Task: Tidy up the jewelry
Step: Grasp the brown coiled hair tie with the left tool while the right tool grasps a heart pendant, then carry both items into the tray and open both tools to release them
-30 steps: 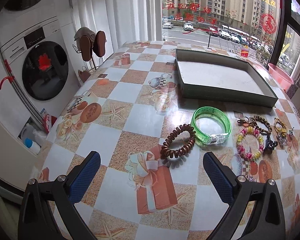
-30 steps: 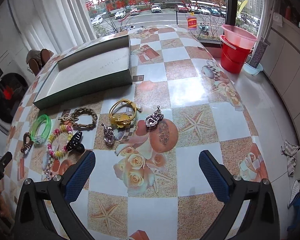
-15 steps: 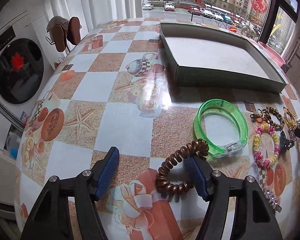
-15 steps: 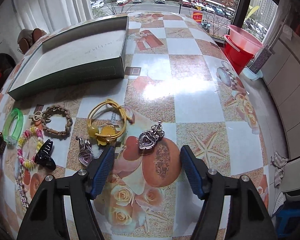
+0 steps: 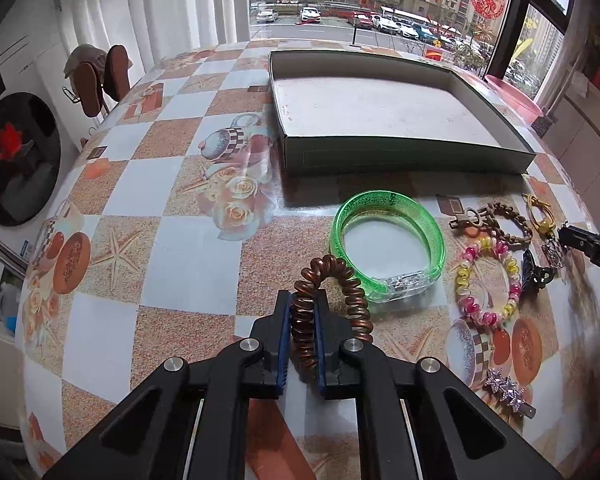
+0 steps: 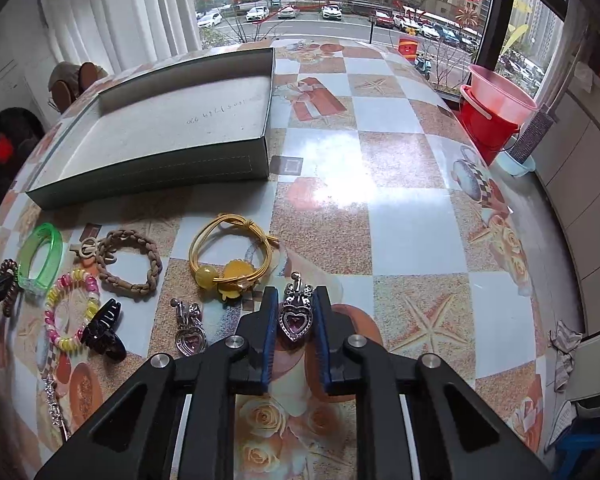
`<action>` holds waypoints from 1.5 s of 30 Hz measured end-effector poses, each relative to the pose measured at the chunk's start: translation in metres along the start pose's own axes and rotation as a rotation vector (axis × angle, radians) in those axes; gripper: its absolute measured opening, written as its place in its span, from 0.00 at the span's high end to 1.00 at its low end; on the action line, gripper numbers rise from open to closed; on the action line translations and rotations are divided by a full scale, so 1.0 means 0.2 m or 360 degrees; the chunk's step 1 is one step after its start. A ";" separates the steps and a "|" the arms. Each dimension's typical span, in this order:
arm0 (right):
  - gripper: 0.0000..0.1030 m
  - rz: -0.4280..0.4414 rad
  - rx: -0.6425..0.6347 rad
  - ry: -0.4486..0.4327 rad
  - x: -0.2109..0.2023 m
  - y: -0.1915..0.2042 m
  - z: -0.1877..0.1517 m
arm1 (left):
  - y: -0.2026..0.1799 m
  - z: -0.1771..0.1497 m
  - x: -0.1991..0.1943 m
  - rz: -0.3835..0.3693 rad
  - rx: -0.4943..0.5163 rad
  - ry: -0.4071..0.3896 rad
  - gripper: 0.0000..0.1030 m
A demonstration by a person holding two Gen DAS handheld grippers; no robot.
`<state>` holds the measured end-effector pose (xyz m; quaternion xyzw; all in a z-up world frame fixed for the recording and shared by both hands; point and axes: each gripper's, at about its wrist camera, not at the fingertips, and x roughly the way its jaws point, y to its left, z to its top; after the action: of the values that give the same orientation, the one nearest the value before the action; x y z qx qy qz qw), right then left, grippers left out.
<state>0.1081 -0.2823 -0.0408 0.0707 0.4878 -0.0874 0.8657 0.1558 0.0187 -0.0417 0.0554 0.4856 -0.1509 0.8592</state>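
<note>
Two grips on at once: left gripper [image 5: 302, 336] jaws clamped on the copper spiral hair tie [image 5: 328, 304], right gripper [image 6: 294, 322] jaws pinching the heart pendant [image 6: 296, 316], both low over the counter [image 6: 400, 208]. Box [image 5: 380, 120] empty at 12 o'clock. Could snag the green bangle [image 5: 388, 244] at 1 o'clock; could drop the smooth pendant.

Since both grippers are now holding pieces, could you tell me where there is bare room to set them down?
The open box has a bare floor. The tablecloth left of the green bangle and right of the yellow hair tie is free. It is crowded from the bangle to the heart clip.
</note>
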 end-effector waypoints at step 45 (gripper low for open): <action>0.81 0.0479 -0.0029 -0.0002 0.10 0.30 1.07 | -0.26 1.06 0.31 0.0077 -0.0122 -0.0086 0.77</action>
<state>0.3088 -0.2691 0.0544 0.1352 0.4718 0.0477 0.8700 0.3431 -0.0943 0.0186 0.0300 0.4661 -0.1128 0.8770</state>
